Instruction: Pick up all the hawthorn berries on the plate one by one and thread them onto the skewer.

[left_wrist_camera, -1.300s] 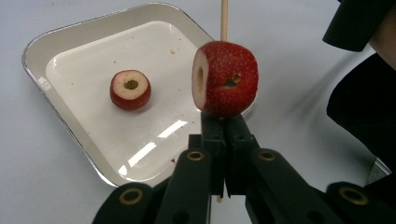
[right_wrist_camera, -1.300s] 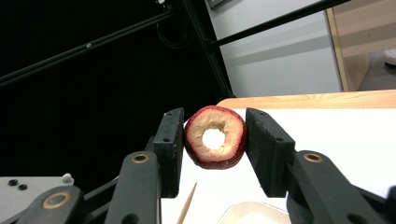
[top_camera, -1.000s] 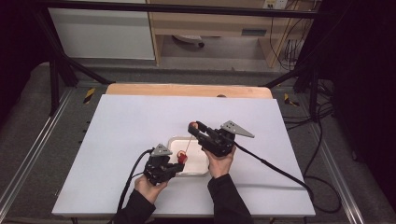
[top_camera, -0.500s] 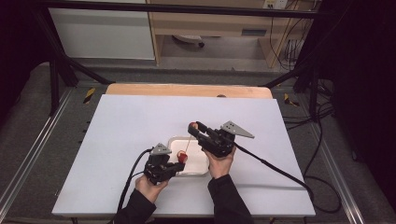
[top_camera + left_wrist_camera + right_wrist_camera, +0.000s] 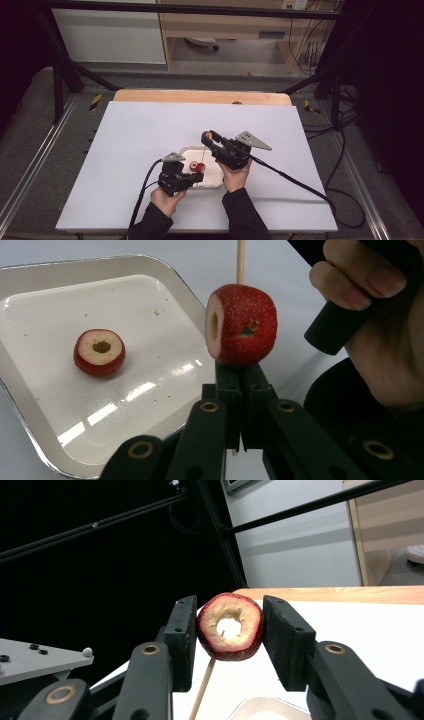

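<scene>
My left gripper (image 5: 241, 377) is shut on a thin wooden skewer (image 5: 240, 260) that stands upright. A red fruit piece with a cored white face (image 5: 242, 325) is threaded on the skewer just above the jaws. My right gripper (image 5: 230, 632) is shut on a second cored fruit ring (image 5: 230, 625), with the skewer (image 5: 202, 690) running up to its underside. In the high view the left gripper (image 5: 199, 174) is at the tray's near left, and the right gripper (image 5: 207, 137) is held above the tray's far edge. A third piece (image 5: 100, 352) lies on the white tray (image 5: 45, 295).
The tray (image 5: 215, 180) sits near the middle front of the white tabletop (image 5: 140, 130). A wooden board edge (image 5: 200, 96) runs along the table's far side. Cables trail from both grippers towards the front and right. Metal frame rails flank the table.
</scene>
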Demonstrator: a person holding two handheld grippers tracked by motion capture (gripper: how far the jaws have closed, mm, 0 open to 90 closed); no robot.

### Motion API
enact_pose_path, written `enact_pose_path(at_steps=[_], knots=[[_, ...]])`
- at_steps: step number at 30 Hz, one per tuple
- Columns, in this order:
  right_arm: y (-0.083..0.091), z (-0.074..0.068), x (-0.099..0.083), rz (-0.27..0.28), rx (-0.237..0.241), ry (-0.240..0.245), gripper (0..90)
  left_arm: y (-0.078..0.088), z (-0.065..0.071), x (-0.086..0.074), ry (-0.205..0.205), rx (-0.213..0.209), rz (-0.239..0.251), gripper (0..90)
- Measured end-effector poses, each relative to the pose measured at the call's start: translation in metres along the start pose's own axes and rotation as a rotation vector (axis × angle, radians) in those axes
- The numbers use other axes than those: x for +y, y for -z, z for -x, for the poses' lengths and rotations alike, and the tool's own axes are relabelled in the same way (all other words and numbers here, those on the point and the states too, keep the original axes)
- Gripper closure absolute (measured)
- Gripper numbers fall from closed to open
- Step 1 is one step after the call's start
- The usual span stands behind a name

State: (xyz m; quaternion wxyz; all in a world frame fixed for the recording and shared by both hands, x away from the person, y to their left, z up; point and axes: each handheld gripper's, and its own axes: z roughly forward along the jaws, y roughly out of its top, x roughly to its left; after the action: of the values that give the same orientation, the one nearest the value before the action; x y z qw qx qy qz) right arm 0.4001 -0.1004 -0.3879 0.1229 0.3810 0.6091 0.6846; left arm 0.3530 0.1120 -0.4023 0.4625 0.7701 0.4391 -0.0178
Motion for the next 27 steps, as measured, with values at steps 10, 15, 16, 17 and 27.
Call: enact_pose_path(at_steps=[10,15,16,17,27], knots=[[0.003,0.000,0.000,-0.026,-0.008,0.052,59.4,0.003,0.001,0.012,0.032,-0.029,-0.007,88.6],[0.004,0.001,0.003,-0.018,-0.012,0.040,59.5,0.000,0.005,0.013,0.003,0.008,0.016,88.7],[0.005,0.000,0.003,-0.011,-0.013,0.033,59.5,-0.001,0.006,0.013,0.009,0.005,0.029,88.7],[0.005,0.000,0.003,-0.009,-0.016,0.031,59.5,-0.002,0.008,0.013,0.005,0.011,0.036,88.7],[0.010,-0.002,0.002,-0.026,-0.021,0.046,59.8,0.000,0.006,0.015,0.048,-0.012,0.095,88.7]])
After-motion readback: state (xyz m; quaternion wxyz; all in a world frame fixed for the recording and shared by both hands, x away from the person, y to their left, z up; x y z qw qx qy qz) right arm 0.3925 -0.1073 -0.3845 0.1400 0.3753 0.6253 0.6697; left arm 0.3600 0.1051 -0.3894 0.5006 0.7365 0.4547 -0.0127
